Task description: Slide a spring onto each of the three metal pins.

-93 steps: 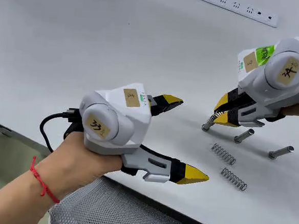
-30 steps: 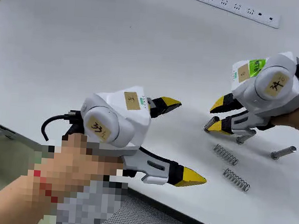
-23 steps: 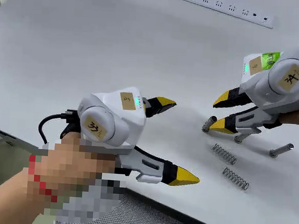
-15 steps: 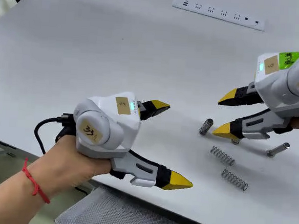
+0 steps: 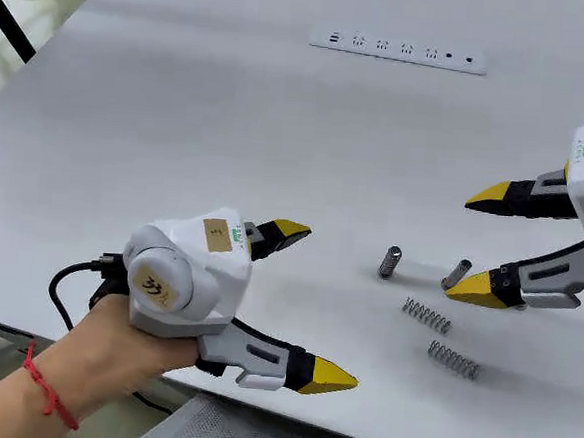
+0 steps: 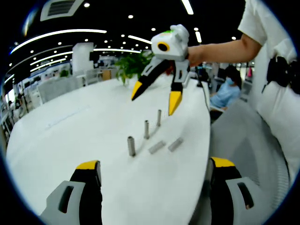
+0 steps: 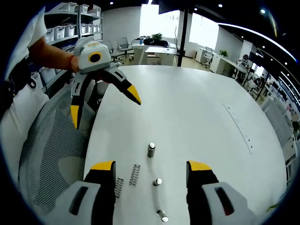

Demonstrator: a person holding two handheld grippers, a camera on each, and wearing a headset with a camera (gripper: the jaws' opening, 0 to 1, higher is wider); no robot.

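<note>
Since the earlier frames the right claw [image 5: 479, 242] has let go and drawn back to the right. It was closed around the leftmost pin a few seconds ago, and its jaws now stand spread with nothing between them. That sprung pin [image 5: 390, 262] is left standing upright on the white surface [image 5: 228, 124], alone, with coils showing around its shaft. The headset has also swung, so most of the shift across the picture is the camera's and not the parts'.

The left claw [image 5: 311, 303] has kept its place at the near left — jaws spread wide, empty, well apart from the pins.

Just right of the sprung pin stands the second pin [image 5: 457, 274], bare, close to the right claw's lower tip. The right gripper view shows a third pin [image 7: 162, 216] further along the same row, also bare. Two springs lie flat on the near side of the row: the far loose spring [image 5: 425, 315] and the near loose spring [image 5: 454, 360], close together but not touching. A power strip [image 5: 397, 49] lies at the far edge.

By my reading one pin of three is done and the release was clean, since the pin did not tip. Two springs and two bare pins remain — the likely next step is to pinch one loose spring and carry it to the second pin.
</note>
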